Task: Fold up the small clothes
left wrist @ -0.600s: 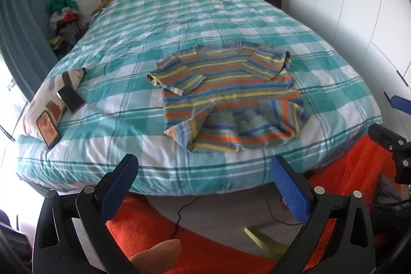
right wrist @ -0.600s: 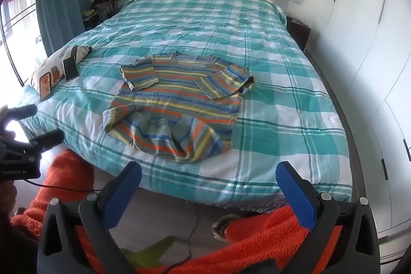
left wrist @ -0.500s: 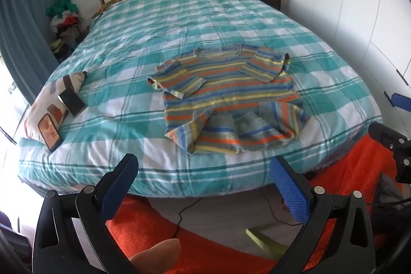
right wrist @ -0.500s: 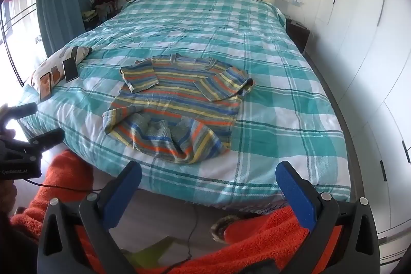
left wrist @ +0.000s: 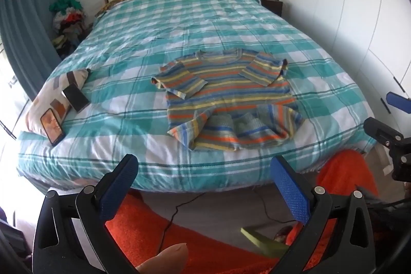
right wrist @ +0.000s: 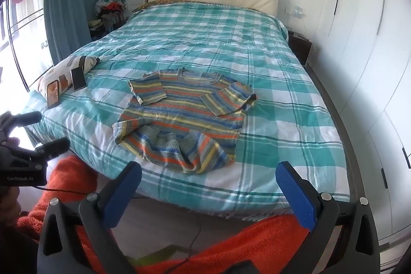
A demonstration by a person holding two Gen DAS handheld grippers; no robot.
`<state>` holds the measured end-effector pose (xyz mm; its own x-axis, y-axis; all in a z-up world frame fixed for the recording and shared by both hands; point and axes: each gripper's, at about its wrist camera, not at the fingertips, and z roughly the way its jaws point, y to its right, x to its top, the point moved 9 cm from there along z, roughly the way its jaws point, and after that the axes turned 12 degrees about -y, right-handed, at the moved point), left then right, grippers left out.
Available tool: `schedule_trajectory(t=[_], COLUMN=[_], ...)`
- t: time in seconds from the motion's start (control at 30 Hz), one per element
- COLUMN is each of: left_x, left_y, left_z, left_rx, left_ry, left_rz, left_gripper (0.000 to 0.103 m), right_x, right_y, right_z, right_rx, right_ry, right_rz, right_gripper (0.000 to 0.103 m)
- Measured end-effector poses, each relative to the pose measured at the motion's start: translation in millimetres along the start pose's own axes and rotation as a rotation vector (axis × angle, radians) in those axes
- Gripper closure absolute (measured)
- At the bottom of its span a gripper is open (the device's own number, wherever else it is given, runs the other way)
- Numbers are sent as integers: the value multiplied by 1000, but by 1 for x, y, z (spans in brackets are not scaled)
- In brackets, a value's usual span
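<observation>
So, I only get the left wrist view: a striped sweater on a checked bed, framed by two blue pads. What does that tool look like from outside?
Observer: The right wrist view catches the left tool side-on. It is black, its jaws are apart with nothing between them, and there is white lettering on its body.
Operator: And the glare on my left?
Observer: It comes from a window beyond the blue curtain, where daylight pours in.
Operator: Is the other tool busy?
Observer: No. The right tool is wide open too, short of the bed, and not touching the striped sweater.
</observation>
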<state>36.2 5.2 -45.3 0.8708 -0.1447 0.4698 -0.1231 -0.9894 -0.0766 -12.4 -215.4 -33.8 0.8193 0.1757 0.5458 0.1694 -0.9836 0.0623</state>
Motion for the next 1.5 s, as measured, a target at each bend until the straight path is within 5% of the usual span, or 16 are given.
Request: schedule_trajectory(t=[0.33,1.0,1.5], left_x=[-1,39,22], left_y=[-5,34,16], left_z=[0,26,32], left_rx=[25,-148,-85], left_ry=[-21,-41,-82], left_rz=[-3,102,44], left_gripper=[0,0,0], right_x=[12,32,31], right_y=[-8,22,-1], right_z=[-5,-1,10], right_rx=[57,-36,17], right_ry=[35,-9,-28], right_rz=[-4,92,43], right_gripper=[0,0,0])
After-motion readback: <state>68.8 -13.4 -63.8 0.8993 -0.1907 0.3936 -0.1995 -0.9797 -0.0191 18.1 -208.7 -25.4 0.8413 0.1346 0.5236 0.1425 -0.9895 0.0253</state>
